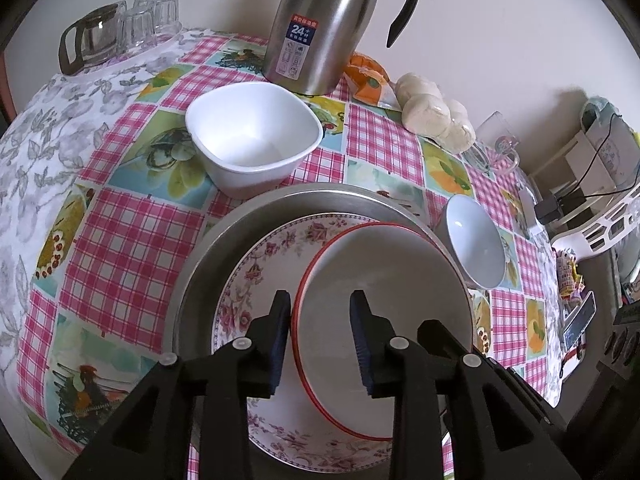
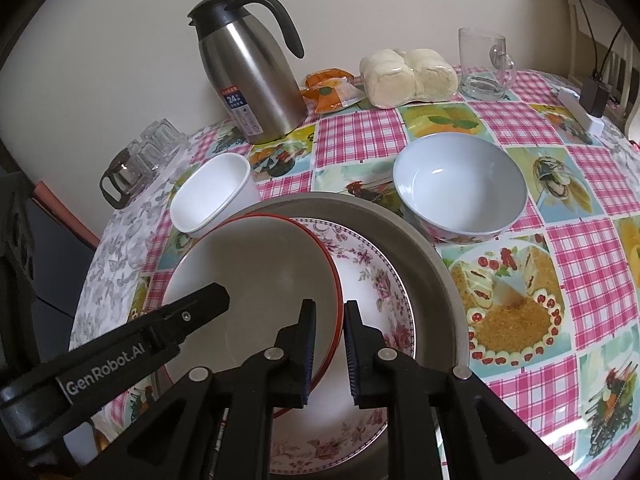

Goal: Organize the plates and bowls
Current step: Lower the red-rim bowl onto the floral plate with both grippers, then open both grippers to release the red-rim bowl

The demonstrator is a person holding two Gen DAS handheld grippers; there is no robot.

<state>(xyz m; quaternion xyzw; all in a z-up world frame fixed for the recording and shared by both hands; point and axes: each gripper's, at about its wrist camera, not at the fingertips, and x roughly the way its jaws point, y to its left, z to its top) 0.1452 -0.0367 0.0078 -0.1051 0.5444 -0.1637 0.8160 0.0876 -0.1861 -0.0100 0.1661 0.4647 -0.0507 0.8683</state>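
Note:
A white plate with a red rim (image 1: 384, 288) (image 2: 260, 276) lies tilted on a floral plate (image 1: 256, 280) (image 2: 372, 276) inside a round metal pan (image 1: 224, 248) (image 2: 424, 256). My left gripper (image 1: 320, 344) is open astride the red rim's left edge; the rim runs close along the left pad, and the right pad stands apart over the plate's face. My right gripper (image 2: 329, 354) is narrowly open with the opposite edge of that rim in the gap. A white square bowl (image 1: 252, 136) (image 2: 212, 196) and a pale blue bowl (image 1: 476, 248) (image 2: 460, 184) stand on the table beyond the pan.
A steel thermos jug (image 1: 320, 28) (image 2: 248, 68), a bag of buns (image 2: 408, 76), an orange packet (image 2: 328, 92) and a glass mug (image 2: 484, 64) line the wall side. Upturned glasses and a glass pot (image 1: 92, 36) sit at the far left. The table's edge drops off at right (image 1: 560, 360).

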